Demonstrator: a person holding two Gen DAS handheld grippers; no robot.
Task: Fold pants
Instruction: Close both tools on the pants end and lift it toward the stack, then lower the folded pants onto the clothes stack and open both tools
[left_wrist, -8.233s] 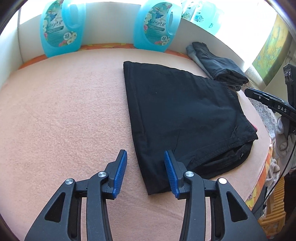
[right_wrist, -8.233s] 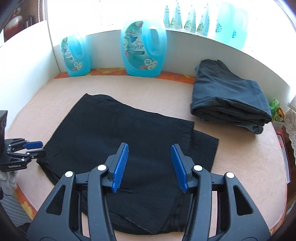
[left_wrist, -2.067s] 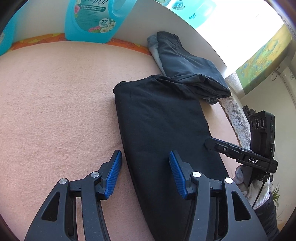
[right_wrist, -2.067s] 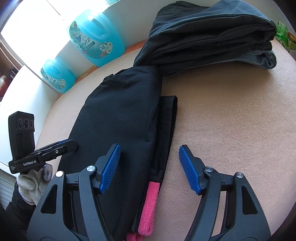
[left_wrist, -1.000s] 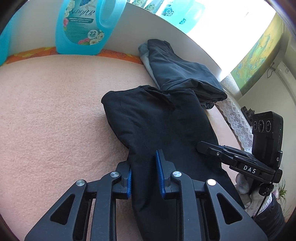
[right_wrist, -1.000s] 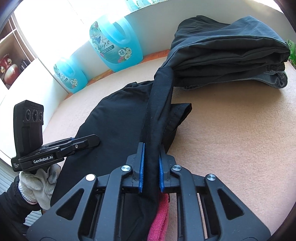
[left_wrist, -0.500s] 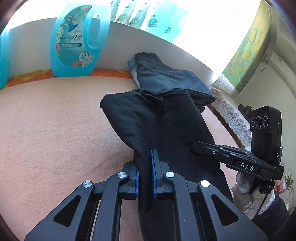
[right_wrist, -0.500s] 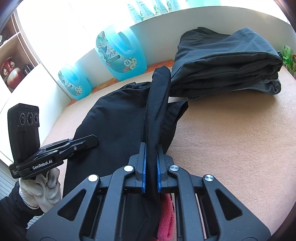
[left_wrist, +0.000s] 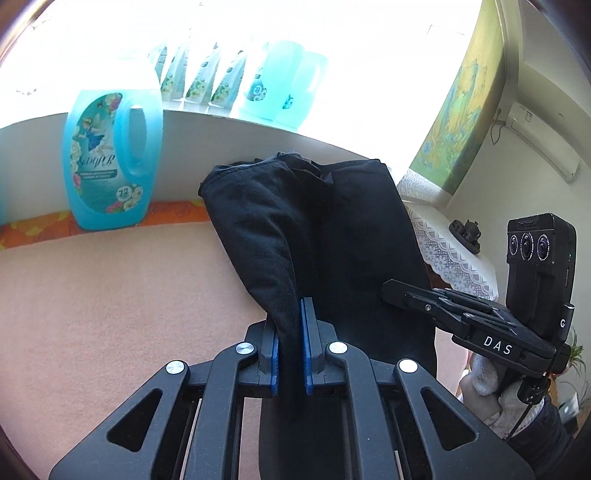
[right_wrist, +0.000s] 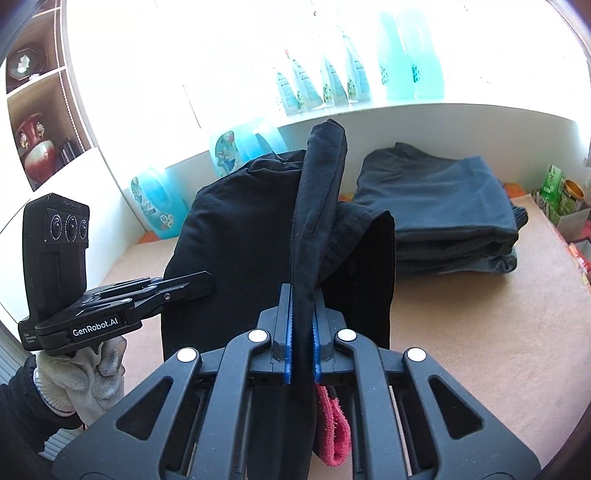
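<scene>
I have my left gripper (left_wrist: 289, 343) and right gripper (right_wrist: 302, 338) each clamped on the black pants (left_wrist: 332, 236), which hang lengthwise away toward the folded grey stack (right_wrist: 443, 210).

My work surface (right_wrist: 480, 332) was covered with a peach blanket. A folded stack of dark grey pants (right_wrist: 443, 214) lay on it toward the back right, and blue detergent jugs (left_wrist: 107, 162) stood along its back wall.
</scene>
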